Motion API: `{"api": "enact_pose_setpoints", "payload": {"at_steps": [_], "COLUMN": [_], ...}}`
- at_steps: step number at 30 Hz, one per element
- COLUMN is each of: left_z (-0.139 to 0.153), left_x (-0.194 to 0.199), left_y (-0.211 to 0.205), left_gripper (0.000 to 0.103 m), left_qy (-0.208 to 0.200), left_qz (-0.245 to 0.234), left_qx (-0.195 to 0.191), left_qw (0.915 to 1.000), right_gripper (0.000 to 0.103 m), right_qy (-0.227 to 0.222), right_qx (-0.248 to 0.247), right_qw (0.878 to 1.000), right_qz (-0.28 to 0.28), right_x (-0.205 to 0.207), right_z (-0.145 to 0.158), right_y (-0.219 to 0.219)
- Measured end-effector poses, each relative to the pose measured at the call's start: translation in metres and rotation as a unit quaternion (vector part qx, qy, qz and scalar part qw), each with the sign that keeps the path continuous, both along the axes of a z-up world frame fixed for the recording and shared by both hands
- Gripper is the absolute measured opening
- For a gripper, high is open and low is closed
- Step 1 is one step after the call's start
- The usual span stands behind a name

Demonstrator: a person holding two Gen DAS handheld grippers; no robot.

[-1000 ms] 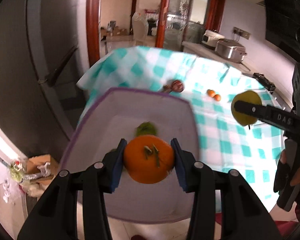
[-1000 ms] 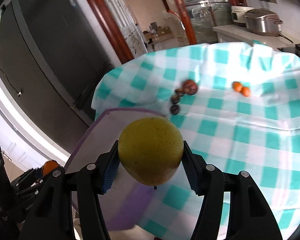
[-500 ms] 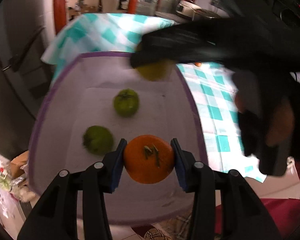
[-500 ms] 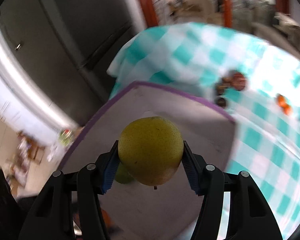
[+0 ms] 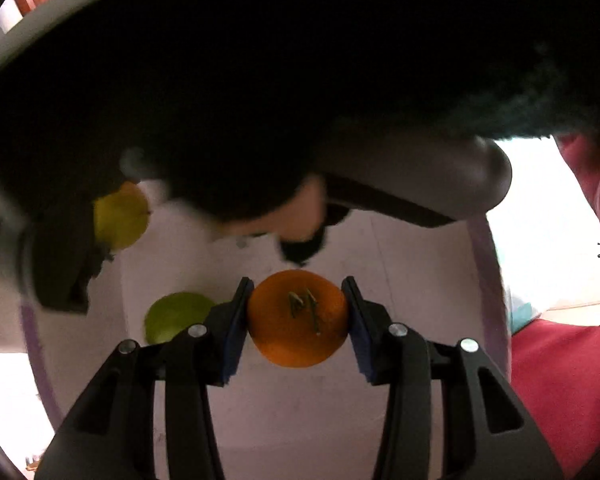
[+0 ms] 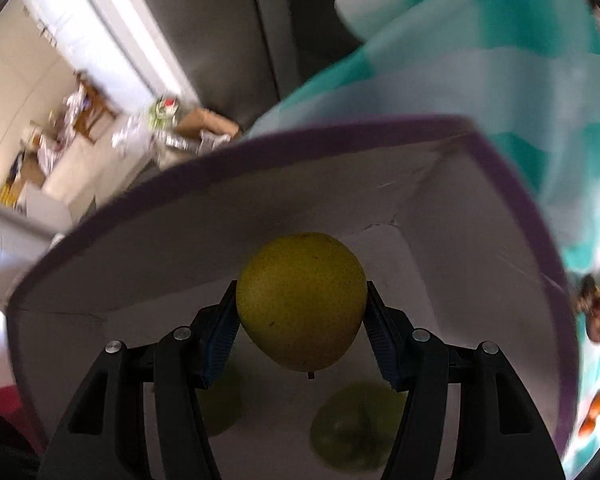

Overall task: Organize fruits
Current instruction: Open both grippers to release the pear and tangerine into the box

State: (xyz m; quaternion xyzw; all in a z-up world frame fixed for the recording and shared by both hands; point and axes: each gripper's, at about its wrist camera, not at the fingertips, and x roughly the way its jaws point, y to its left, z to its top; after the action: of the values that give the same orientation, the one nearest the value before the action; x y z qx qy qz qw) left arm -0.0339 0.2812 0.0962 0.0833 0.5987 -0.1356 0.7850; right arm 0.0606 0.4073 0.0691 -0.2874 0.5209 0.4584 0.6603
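My left gripper (image 5: 296, 312) is shut on an orange (image 5: 297, 318) with a green stem, held inside the white box with a purple rim (image 5: 490, 280). A green fruit (image 5: 172, 316) lies on the box floor to its left. My right gripper (image 6: 300, 320) is shut on a yellow-green pear (image 6: 300, 300), held over the same box (image 6: 340, 140); two green fruits (image 6: 356, 428) lie below it. The pear also shows in the left wrist view (image 5: 120, 216), under the dark right arm that fills the upper frame.
The teal checked tablecloth (image 6: 500, 60) lies beyond the box, with dark reddish fruits (image 6: 598, 316) and small oranges (image 6: 594, 412) on it at the right. A dark fridge (image 6: 220, 20) and floor clutter (image 6: 172, 128) lie behind. A red surface (image 5: 560, 380) is at the right.
Both grippers have moved down into the box with their fruit. The right arm has swung across the left view and now blocks most of it.
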Motion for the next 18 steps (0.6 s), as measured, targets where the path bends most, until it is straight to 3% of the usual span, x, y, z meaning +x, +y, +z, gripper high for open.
{"api": "enact_pose_setpoints", "payload": {"at_steps": [4, 8, 9, 11, 15, 18], "left_z": [-0.014, -0.016, -0.017, -0.014, -0.009, 0.001], "left_x": [0.009, 0.011, 0.012, 0.017, 0.017, 0.013], "left_y": [-0.001, -0.001, -0.001, 0.0, 0.008, 0.015], "left_gripper": [0.046, 0.048, 0.064, 0.079, 0.087, 0.087], "left_qy": [0.016, 0.004, 0.0, -0.005, -0.017, -0.027], "left_qz": [-0.016, -0.021, -0.017, -0.014, 0.009, 0.024], "left_qx": [0.005, -0.013, -0.015, -0.024, -0.028, -0.025], "left_qw": [0.9997, 0.9997, 0.9997, 0.9996, 0.9994, 0.999], "right_gripper": [0.059, 0.059, 0.06, 0.068, 0.085, 0.085], "right_qy": [0.037, 0.041, 0.042, 0.037, 0.056, 0.091], "right_qx": [-0.016, 0.007, 0.009, 0.013, 0.029, 0.063], "right_qw": [0.999, 0.999, 0.999, 0.999, 0.997, 0.99], "right_qz": [0.007, -0.002, -0.003, -0.014, -0.049, -0.087], "right_x": [0.01, 0.018, 0.019, 0.023, 0.037, 0.054], "right_z": [-0.024, -0.022, -0.022, -0.02, -0.017, -0.003], "right_y": [0.001, -0.001, -0.001, -0.001, -0.009, -0.023]}}
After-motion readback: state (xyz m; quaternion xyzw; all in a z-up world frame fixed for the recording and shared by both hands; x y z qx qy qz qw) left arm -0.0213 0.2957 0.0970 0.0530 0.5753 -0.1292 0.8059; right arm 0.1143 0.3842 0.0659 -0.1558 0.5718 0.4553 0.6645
